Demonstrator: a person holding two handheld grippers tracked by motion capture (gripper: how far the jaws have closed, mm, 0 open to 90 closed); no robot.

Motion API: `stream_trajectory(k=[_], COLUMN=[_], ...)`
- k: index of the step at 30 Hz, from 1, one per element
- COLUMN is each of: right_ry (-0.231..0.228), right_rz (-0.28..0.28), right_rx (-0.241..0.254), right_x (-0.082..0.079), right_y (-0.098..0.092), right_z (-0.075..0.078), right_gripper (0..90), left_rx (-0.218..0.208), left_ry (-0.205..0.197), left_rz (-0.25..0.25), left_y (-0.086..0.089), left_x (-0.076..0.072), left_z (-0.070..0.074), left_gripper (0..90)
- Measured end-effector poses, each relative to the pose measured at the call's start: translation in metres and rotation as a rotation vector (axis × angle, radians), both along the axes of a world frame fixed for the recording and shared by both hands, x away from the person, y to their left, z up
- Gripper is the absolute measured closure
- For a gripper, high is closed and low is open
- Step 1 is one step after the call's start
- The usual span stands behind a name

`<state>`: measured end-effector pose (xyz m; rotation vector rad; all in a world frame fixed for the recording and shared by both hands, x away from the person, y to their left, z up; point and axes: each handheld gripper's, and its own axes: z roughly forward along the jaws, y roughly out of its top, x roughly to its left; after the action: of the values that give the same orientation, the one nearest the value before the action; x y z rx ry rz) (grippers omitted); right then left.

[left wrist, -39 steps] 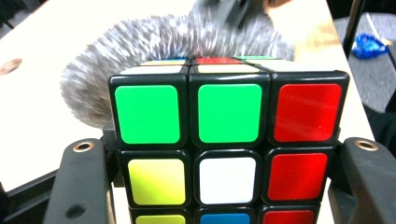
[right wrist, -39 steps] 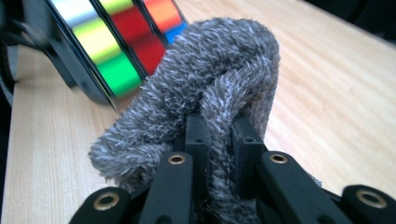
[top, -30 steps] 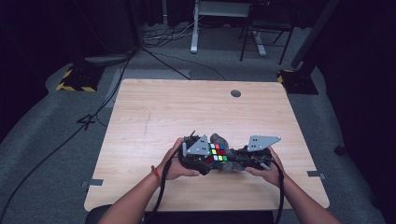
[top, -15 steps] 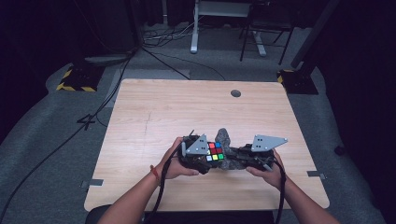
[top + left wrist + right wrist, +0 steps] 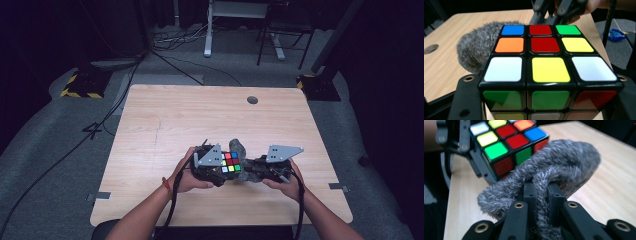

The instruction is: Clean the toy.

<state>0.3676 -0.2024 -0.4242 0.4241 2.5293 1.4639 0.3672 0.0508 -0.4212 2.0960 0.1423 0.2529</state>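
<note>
Fuzzy grey cloth [image 5: 564, 157], glossy square-tiled cube [image 5: 549, 67], woodgrain table [image 5: 200, 115]

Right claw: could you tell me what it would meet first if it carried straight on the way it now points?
Probably the Rubik's cube. The right claw is shut on a grey fuzzy cloth, and the cube, clamped in the left claw, sits just beyond the cloth; depth is hard to judge.

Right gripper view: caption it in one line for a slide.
Right gripper pinches a grey fuzzy cloth beside the scrambled puzzle cube held over the wooden table.
</note>
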Motion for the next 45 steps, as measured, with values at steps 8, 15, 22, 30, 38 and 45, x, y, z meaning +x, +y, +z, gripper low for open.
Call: stream_trajectory(k=[8,15,22,30,38,45], right_ry=[0.058,0.088,0.039,-0.044,-0.085,-0.046], right_rz=[0.039,0.074,0.039,0.06,-0.033,0.017], right_rx=[-0.081,-0.105,-0.023,0.12,0.074,-0.002], right_x=[0.001,0.0,-0.001,-0.009,-0.005,-0.007], right_y=[0.005,0.013,-0.002,-0.021,-0.018,-0.007], right_z=[-0.01,-0.022,-0.007,0.021,0.018,0.007], right_gripper=[80.7,80.6,80.6,80.7,80.7,80.7], left_rx=[-0.02,-0.017,0.0,0.036,0.046,-0.033], left_ry=[0.008,0.0,0.006,0.038,0.024,0.024], left_rz=[-0.015,-0.034,-0.025,-0.037,-0.091,-0.058], left_y=[0.0,-0.003,0.001,-0.002,-0.014,-0.003], left_x=[0.0,-0.002,0.003,0.006,-0.007,-0.004], left_z=[0.0,0.001,-0.004,-0.013,-0.01,0.0], left_gripper=[33.6,33.6,33.5,33.6,33.6,33.6])
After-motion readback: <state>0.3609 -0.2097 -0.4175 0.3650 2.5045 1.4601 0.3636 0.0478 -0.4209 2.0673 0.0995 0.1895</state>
